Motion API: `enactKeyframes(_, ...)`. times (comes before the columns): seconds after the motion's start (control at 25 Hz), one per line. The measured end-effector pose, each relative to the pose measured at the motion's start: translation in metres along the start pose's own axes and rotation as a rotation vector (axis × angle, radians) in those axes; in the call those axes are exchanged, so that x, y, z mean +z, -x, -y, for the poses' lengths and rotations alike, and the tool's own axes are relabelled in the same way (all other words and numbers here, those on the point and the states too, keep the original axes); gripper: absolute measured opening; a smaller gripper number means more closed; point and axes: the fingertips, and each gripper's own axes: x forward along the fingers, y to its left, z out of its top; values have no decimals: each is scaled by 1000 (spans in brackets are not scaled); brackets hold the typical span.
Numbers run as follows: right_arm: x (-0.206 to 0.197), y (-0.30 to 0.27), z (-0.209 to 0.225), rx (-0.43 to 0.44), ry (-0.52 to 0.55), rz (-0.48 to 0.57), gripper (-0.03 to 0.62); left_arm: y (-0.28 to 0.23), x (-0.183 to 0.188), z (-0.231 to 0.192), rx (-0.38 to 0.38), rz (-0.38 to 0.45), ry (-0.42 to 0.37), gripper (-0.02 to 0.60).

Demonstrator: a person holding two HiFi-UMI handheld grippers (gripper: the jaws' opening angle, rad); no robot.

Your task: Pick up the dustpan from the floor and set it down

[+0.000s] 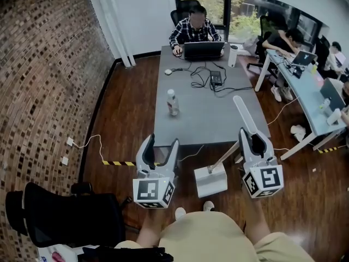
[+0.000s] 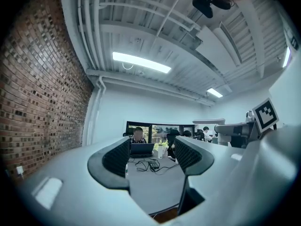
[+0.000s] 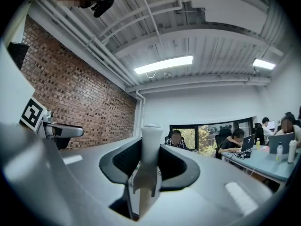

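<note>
The dustpan's white handle [image 1: 244, 113] stands between the fingers of my right gripper [image 1: 255, 138], which is shut on it. In the right gripper view the handle [image 3: 150, 145] rises upright between the dark pads, its rounded top just above them, with the right gripper [image 3: 150, 161] clamped round it. A thin wooden rod [image 1: 224, 158] slants down from there to the white pan [image 1: 211, 182], low between the two grippers; I cannot tell whether it touches the floor. My left gripper [image 1: 161, 142] is open and holds nothing, as the left gripper view [image 2: 153, 157] confirms.
A long grey table [image 1: 218, 119] lies just ahead with a bottle [image 1: 173, 102], cables and a laptop [image 1: 203, 49] where a person sits. A black chair [image 1: 65, 217] stands at lower left by the brick wall. More desks and people are at the right [image 1: 305, 86].
</note>
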Motion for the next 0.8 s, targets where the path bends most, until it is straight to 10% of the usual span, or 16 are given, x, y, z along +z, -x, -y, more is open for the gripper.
enactKeyframes(0.8,-13,29,29,-102,-13,-41,115,-25,-14,37,-130,-30,-2,291)
